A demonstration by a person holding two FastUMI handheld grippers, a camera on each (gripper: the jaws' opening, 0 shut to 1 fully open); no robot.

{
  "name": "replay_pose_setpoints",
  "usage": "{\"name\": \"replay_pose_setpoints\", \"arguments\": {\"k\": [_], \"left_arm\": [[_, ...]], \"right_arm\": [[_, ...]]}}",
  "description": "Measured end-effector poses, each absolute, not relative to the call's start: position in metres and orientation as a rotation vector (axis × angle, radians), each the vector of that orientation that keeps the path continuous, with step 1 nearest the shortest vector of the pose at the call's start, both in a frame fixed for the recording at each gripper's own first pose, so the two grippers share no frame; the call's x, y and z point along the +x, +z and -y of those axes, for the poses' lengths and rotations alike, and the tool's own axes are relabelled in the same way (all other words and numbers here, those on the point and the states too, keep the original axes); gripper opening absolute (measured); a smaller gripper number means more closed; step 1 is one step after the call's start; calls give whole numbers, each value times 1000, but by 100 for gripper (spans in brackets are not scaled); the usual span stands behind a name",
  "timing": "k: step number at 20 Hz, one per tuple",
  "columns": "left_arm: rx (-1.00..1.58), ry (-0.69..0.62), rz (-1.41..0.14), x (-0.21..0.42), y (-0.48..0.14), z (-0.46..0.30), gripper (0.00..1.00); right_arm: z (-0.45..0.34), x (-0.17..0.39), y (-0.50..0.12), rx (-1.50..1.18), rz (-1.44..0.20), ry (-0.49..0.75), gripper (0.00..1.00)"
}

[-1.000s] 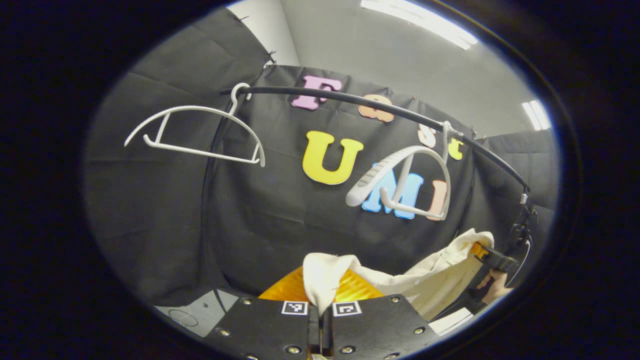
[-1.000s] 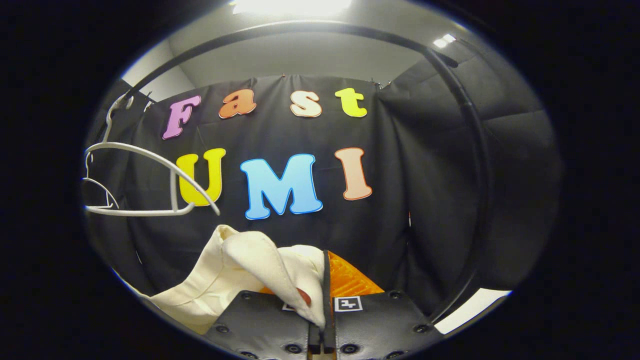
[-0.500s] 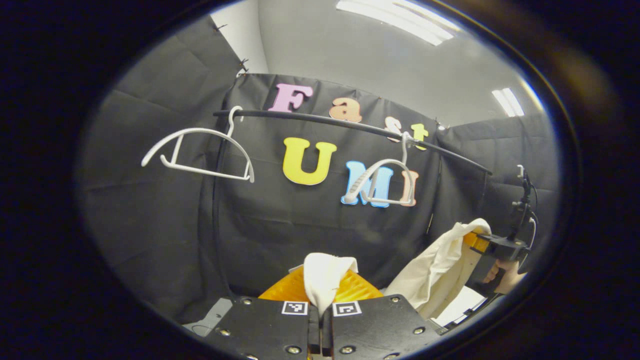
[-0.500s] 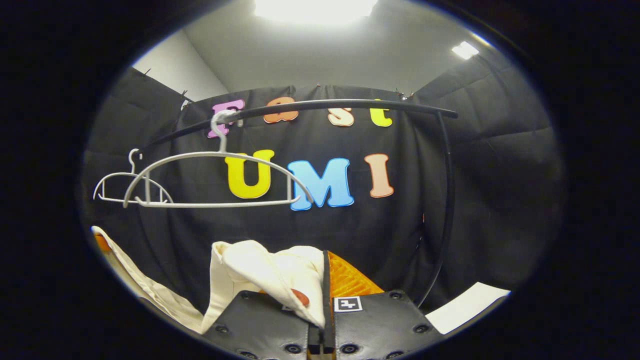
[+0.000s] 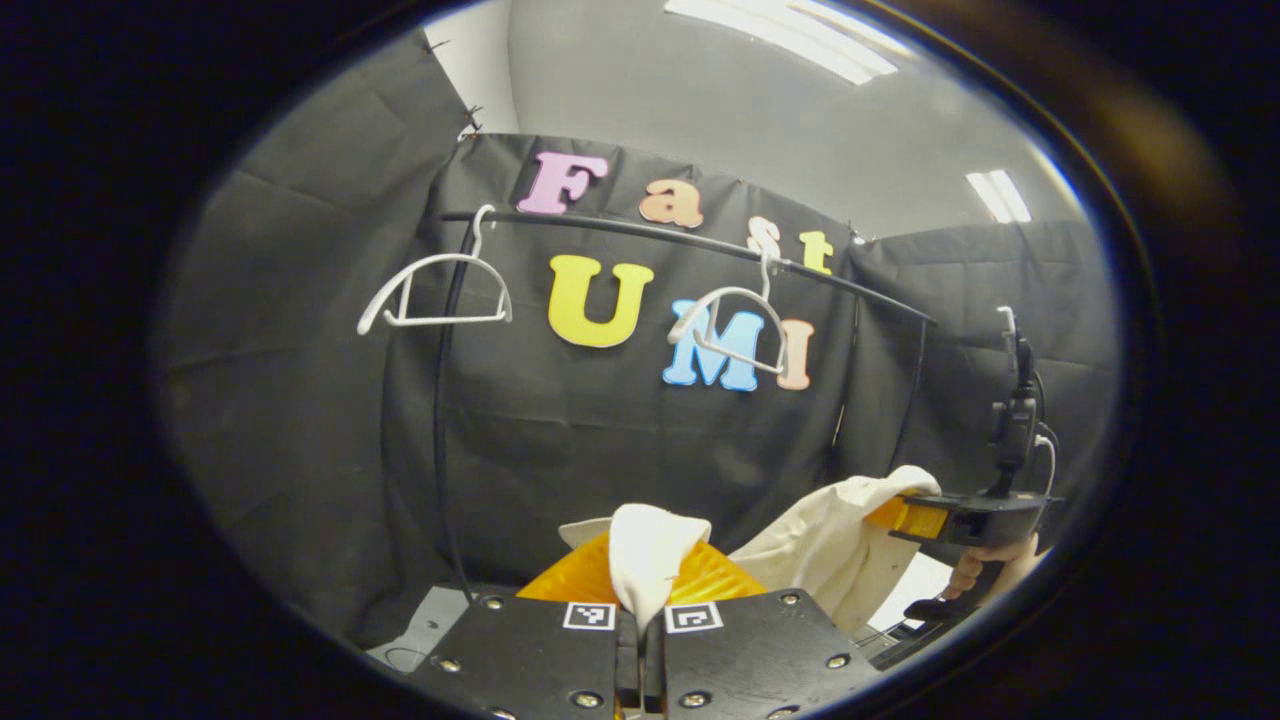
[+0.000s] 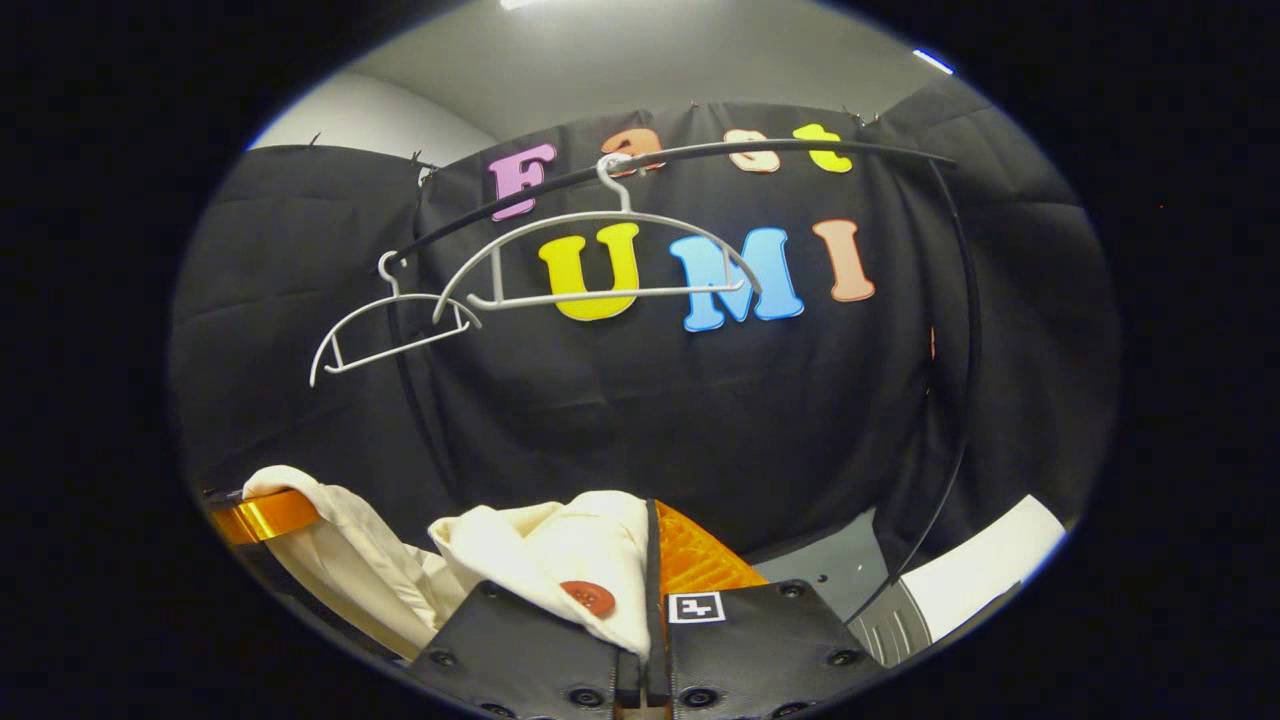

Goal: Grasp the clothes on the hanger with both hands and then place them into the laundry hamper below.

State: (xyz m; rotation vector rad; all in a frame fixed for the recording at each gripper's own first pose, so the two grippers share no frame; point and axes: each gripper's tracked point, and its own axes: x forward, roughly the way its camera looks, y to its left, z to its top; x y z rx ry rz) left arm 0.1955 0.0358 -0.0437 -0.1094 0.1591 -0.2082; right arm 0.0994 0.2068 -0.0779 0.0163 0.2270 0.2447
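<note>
A cream garment with a red button hangs off the hangers between my two grippers. In the left gripper view my left gripper [image 5: 640,635] is shut on a fold of the garment [image 5: 645,550]; the cloth runs right to my right gripper [image 5: 915,515], held by a hand. In the right gripper view my right gripper [image 6: 645,650] is shut on the garment [image 6: 560,555], which stretches left to my left gripper [image 6: 260,515]. Two bare white hangers [image 5: 435,290] [image 5: 735,320] stay on the black rail [image 5: 690,240]. The hamper is out of sight.
The rail's black upright posts [image 5: 440,420] [image 6: 960,380] stand in front of the booth wall. A grey floor base [image 6: 830,570] and a white surface [image 6: 980,570] lie low at the right in the right gripper view.
Both grippers have pulled back and down from the rail with the garment held; the hangers and rail look smaller and farther. The right gripper's view has tilted lower, showing the floor.
</note>
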Motion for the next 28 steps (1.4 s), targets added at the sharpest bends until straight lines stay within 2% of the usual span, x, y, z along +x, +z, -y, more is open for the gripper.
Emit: {"name": "replay_pose_setpoints", "arguments": {"k": [4,8,20,28], "left_arm": [[-105,-200,-183,178,-81,-44,3],[-117,-202,-246,185,-130,-38,4],[-46,-233,-476,211,-271,-28,4],[-28,-188,-639,232,-370,-24,4]], "right_arm": [[-223,99,-127,1,-328,271,7],[-227,94,-180,16,-446,268,7],[-214,104,-303,-60,-686,190,7],[-208,97,-367,-53,-808,150,7]]}}
